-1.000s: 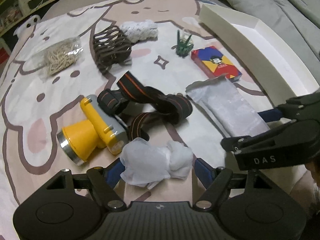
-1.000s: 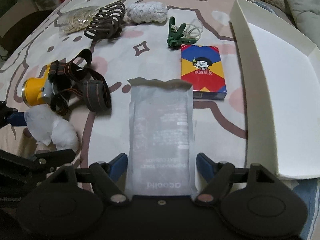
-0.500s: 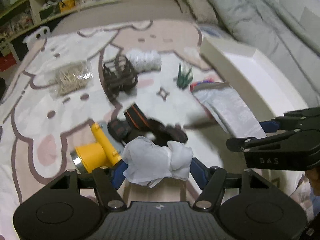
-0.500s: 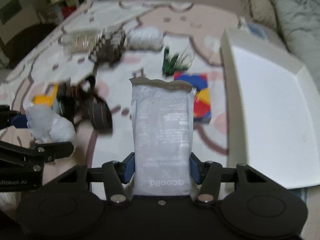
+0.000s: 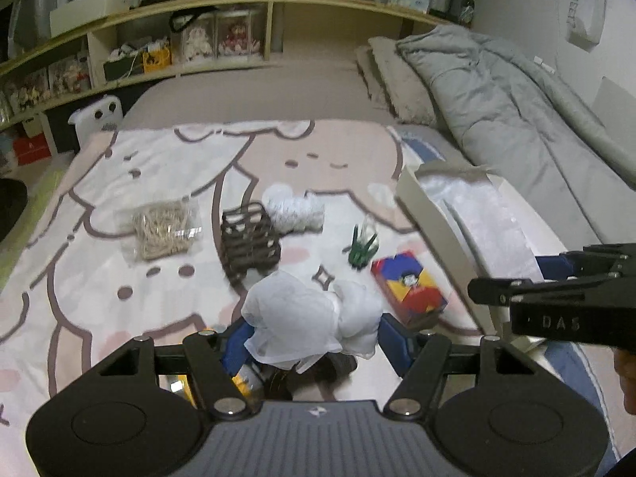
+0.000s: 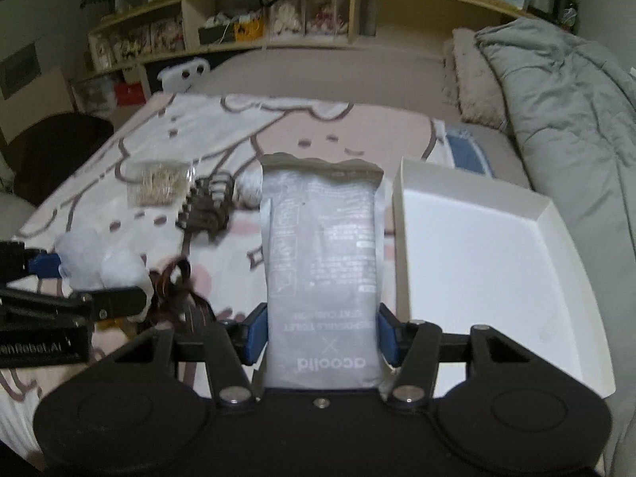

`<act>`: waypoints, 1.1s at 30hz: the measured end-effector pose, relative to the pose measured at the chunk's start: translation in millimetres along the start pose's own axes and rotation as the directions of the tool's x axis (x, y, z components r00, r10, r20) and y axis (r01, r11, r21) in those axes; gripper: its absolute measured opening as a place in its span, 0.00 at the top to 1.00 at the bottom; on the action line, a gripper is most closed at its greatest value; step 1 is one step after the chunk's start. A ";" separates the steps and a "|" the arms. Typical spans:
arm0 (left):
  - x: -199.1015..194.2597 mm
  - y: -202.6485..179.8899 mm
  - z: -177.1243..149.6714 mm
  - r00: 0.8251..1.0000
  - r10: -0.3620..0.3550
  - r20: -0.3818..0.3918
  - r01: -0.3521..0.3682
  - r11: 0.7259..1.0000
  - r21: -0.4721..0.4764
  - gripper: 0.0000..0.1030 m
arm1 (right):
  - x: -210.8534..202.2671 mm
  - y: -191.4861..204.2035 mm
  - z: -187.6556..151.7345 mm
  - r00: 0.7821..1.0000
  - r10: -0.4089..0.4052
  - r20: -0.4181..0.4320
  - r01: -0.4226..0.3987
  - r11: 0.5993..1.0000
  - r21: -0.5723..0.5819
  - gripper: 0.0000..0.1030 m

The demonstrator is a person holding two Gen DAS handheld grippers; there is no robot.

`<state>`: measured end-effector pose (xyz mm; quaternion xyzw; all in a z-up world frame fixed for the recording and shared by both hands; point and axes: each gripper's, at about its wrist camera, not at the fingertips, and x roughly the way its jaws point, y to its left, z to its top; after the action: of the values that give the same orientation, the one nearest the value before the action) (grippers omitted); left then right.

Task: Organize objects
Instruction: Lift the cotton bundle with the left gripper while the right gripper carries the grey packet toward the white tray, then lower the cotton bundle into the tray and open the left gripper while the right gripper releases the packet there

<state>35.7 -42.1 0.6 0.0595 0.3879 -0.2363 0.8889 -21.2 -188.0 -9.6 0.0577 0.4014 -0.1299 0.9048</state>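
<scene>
White cloth and grey packet, each pinched in a gripper above the blanket.

White crumpled cloth [image 5: 310, 314] sits between the blue pads of the left gripper [image 5: 312, 336], which is closed on it and held over the blanket [image 5: 119, 278]. The right gripper [image 6: 320, 338] clamps the lower end of a grey packet [image 6: 322, 262], standing upright just left of the white tray [image 6: 477, 254]. On the blanket lie a card box [image 5: 407, 286], a green clip [image 5: 361, 246], a brown holder [image 5: 248, 242], a white bundle [image 5: 294, 212] and a clear bag [image 5: 161, 230].
</scene>
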 end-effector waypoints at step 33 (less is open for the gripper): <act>44.3 -197.5 36.3 0.946 -0.314 -0.077 0.323 0.912 0.253 0.34 | -16.9 -203.2 -3.0 0.985 -0.165 -0.049 0.170 0.976 0.134 0.44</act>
<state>-6.4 -243.2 9.3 0.1167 0.3730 -0.4263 0.8158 -91.4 -379.2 0.9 0.0887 0.4120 -0.2322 0.8767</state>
